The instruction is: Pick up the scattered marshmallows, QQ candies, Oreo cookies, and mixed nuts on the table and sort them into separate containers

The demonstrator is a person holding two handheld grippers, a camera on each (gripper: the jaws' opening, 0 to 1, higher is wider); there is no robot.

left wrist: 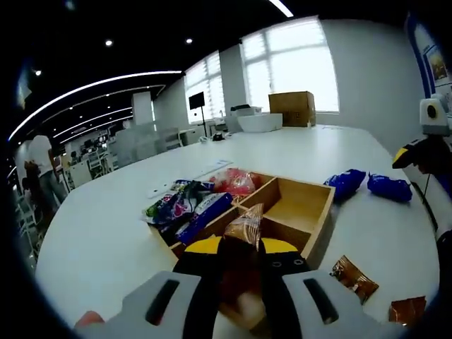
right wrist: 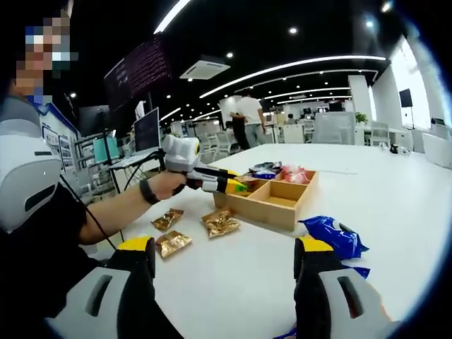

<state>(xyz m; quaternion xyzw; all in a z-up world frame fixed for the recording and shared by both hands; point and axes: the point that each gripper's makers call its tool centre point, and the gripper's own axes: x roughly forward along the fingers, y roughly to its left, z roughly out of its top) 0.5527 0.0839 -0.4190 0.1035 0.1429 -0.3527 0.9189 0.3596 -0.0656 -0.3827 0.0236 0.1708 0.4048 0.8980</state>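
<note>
**A:** Start at the left tool [left wrist: 239, 256]. What has it got?

**B:** Its yellow-tipped black jaws are clamped on a small brown-and-orange foil snack packet [left wrist: 245, 227], likely the mixed nuts. In the right gripper view that tool [right wrist: 236, 186] sits at the near-left corner of the shallow wooden divided tray [right wrist: 282, 210], its tip over the corner compartment.

**A:** And the right tool [right wrist: 224, 258]?

**B:** Jaws well apart, holding nothing, hovering above the white bench [right wrist: 395, 191]. Just ahead of it lies a crinkled blue cookie wrapper [right wrist: 333, 236], probably an Oreo pack.

**A:** What's in the tray so far?

**B:** The far compartments hold a red-pink packet [left wrist: 234, 181] and purple, green and blue wrappers [left wrist: 185, 206]. The large right-hand compartment [left wrist: 300, 206] looks bare.

**A:** Still loose on the bench?

**B:** Three gold-brown foil packets [right wrist: 220, 222] near the tray's front edge in the right gripper view, and two blue wrappers [left wrist: 367, 183] beyond the tray's far corner in the left gripper view.

**A:** So which step is this?

**B:** I'd judge it a drop-off: the nut packet is carried to the tray but not yet released. The next move calls for centring it over the proper compartment and opening the jaws. Meanwhile the right tool could lower onto the blue wrapper, closing across its puffed middle so the slick film doesn't slip.
</note>
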